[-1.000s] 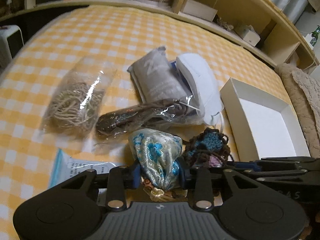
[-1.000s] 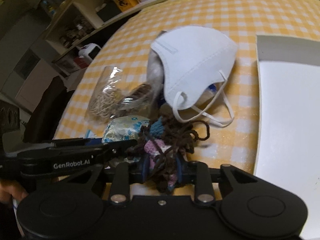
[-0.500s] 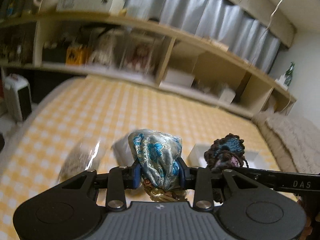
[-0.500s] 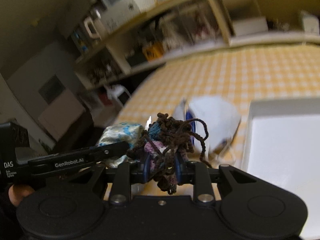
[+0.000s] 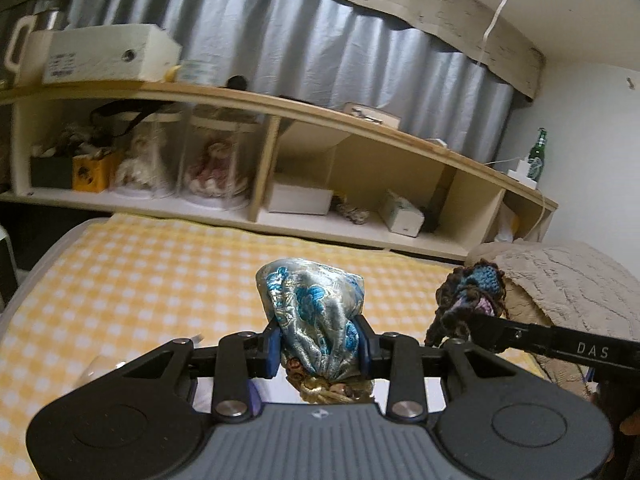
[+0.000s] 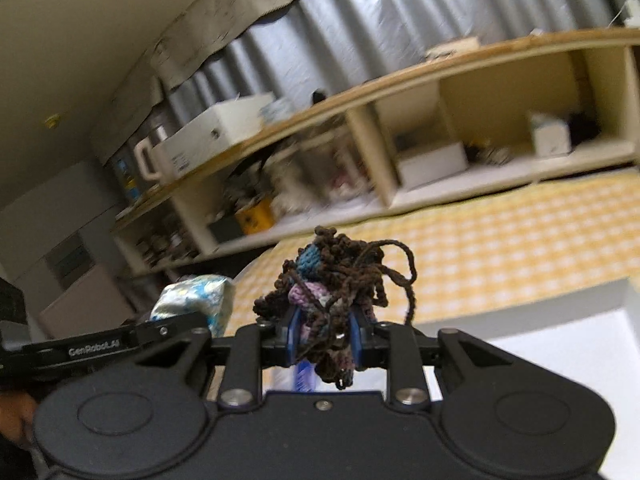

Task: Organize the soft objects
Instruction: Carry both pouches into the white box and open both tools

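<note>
My left gripper (image 5: pixel 318 346) is shut on a silver-and-blue brocade pouch (image 5: pixel 312 312) with a gold cord at its base, held up above the yellow checked bed (image 5: pixel 140 280). My right gripper (image 6: pixel 324 340) is shut on a brown crocheted pouch (image 6: pixel 332 284) with blue and pink patches and loose yarn. The crocheted pouch also shows in the left wrist view (image 5: pixel 468 300) at the right, and the brocade pouch shows in the right wrist view (image 6: pixel 196 300) at the left. The white open box (image 6: pixel 560 344) lies below the right gripper, at the right.
A long wooden shelf unit (image 5: pixel 280 152) with boxes and jarred dolls runs behind the bed. A beige knitted blanket (image 5: pixel 560 280) lies at the right. A green bottle (image 5: pixel 536 156) stands on the shelf's right end. The other bagged items are hidden below both grippers.
Both grippers have risen and tilted up from the bed, each carrying its pouch. The mask and bagged items have dropped out of view and the shelves now fill the frames.
</note>
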### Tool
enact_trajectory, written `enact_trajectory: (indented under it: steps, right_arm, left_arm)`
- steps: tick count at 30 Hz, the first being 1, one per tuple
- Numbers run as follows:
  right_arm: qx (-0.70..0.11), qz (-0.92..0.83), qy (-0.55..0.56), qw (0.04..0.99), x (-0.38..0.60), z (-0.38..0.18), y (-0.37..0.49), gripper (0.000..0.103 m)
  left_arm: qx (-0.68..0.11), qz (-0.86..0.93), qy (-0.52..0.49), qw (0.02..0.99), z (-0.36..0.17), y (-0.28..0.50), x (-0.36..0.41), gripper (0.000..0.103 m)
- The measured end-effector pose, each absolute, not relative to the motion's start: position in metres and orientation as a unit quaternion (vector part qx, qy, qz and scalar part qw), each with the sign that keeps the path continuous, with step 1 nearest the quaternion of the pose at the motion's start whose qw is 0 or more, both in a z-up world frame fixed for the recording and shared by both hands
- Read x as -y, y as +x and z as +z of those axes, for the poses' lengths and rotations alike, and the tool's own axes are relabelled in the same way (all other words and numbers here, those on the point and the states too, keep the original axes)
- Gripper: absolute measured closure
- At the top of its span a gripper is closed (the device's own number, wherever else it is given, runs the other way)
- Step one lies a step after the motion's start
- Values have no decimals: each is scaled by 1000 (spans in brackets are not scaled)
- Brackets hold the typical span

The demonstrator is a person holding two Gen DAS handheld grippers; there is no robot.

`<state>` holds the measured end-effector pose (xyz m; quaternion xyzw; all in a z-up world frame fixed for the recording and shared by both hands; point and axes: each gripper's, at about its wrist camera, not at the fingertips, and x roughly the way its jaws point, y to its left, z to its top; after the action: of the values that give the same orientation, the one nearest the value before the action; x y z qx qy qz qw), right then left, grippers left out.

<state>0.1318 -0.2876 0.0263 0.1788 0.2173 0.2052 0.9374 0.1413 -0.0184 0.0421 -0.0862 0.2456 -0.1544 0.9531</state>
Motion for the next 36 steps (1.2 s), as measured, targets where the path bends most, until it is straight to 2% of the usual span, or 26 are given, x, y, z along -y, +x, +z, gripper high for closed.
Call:
enact_trajectory:
  steps: [7, 14, 25, 32, 36]
  right_arm:
    - [-183, 150, 193, 952, 327, 30, 138, 77]
    - [-187, 98, 179, 961, 353, 21, 151, 77]
    - [-252, 110, 123, 954, 352, -4, 181, 77]
    - [-325, 128, 73, 934, 335, -24, 218, 77]
    - [-371, 125, 45, 919, 332, -45, 240, 77]
  left_arm:
    - [-228, -186, -70, 953, 49, 165, 61, 66]
    - [-227, -228, -39, 946, 44, 189, 114, 66]
    - [-348, -237, 12, 907, -47, 227, 165, 66]
    - [-373, -219, 36, 901, -66, 260, 163, 66]
    - [-381, -231, 54, 893, -76, 270, 169, 58]
